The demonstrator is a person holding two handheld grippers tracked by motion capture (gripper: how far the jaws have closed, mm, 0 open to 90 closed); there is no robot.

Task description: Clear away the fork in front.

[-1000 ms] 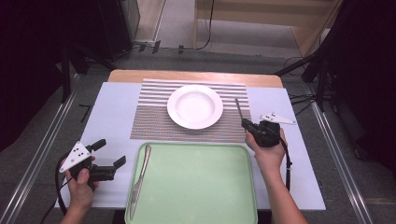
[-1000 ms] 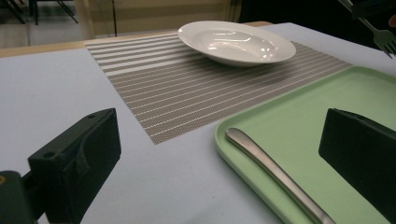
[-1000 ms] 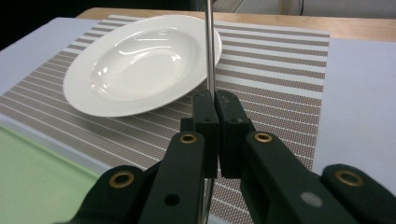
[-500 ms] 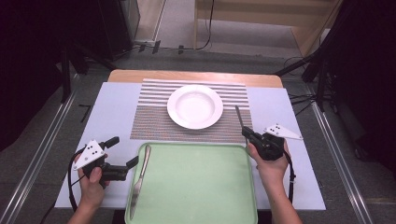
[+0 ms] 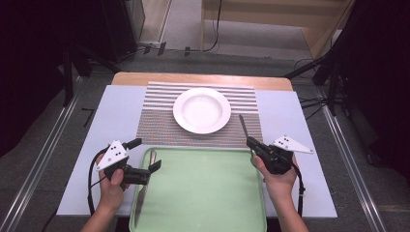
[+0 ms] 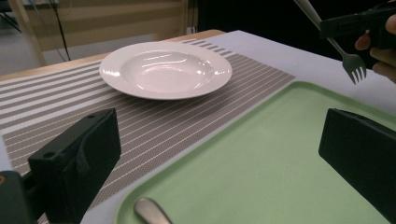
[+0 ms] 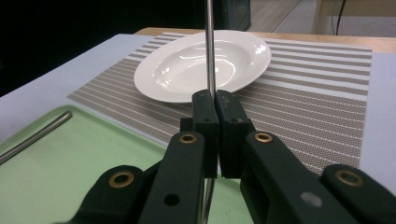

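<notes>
Right gripper [image 5: 253, 145] squeezed a thin, shiny silver fork [image 6: 352, 65] tight by its long handle, holding it up over the striped mat [image 5: 159, 123] near the white plate [image 5: 201, 110].

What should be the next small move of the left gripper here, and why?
Probably ease the left gripper down toward the utensil lying along the left side of the green tray. Its jaws stand open with nothing between them, and the utensil's rounded end lies just below them. The right gripper is already shut on the fork, beside the white plate.
</notes>
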